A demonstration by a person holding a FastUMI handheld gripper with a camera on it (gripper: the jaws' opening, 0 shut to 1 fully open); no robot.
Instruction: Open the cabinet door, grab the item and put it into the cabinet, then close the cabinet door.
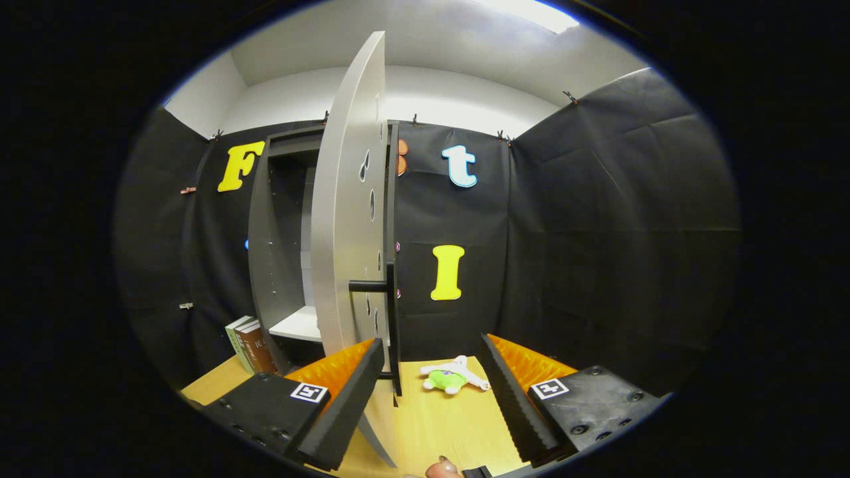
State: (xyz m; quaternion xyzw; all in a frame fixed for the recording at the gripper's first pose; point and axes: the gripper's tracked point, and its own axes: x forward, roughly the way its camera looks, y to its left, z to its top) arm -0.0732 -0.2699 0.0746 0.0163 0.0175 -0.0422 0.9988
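A dark cabinet (279, 252) stands on the wooden table (458, 425), and its pale grey door (345, 219) is swung wide open toward me, edge-on, with a black bar handle (378, 287) sticking out. Inside I see a white shelf (299, 324). A small plush toy (451, 376), white with a green body, lies on the table just right of the door, beyond my fingers. My gripper (431, 355) is open; the door's lower edge runs down between the fingers, close to the left finger (345, 398), with nothing gripped.
Two books (251, 345) lean upright against the cabinet's left side on the table. Black cloth walls close the booth behind and to the right. A fingertip (441, 469) of a person's hand shows at the near edge between the fingers.
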